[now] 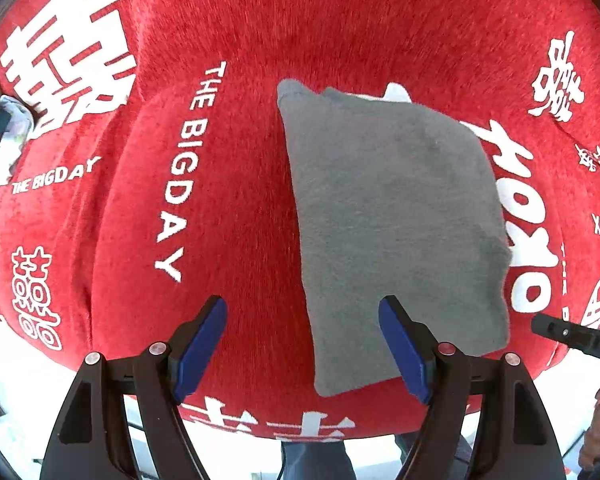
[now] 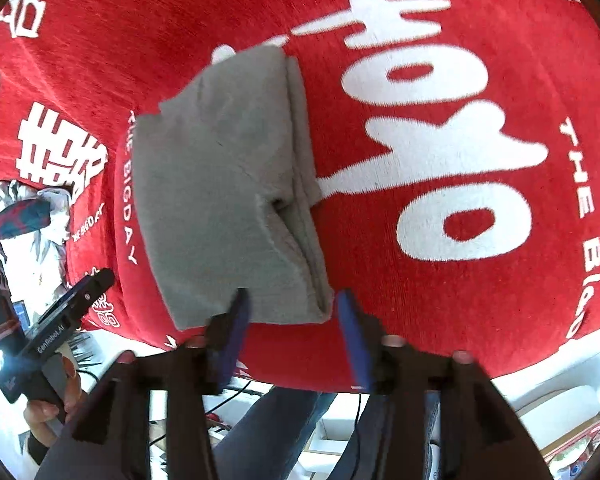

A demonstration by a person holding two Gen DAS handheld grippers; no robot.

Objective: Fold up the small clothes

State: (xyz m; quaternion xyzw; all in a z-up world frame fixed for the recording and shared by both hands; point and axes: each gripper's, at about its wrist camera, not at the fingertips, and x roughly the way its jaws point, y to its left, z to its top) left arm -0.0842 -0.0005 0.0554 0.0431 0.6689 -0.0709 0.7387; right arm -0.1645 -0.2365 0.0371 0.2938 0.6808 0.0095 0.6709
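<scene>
Bright red plush cloth (image 1: pixel 260 152) with white lettering covers the whole tabletop. Past its edge the floor (image 2: pixel 548 396) looks washed-out white, with a messy pile of stuff (image 2: pixel 24 216) off left.

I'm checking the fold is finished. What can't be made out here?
- Cloth's underside and inner layers: both views, hidden by its own top fold.
- Its near corner: right wrist view, behind a blurred right gripper finger.
- Pile at the blanket's edge: too small and distorted.
</scene>
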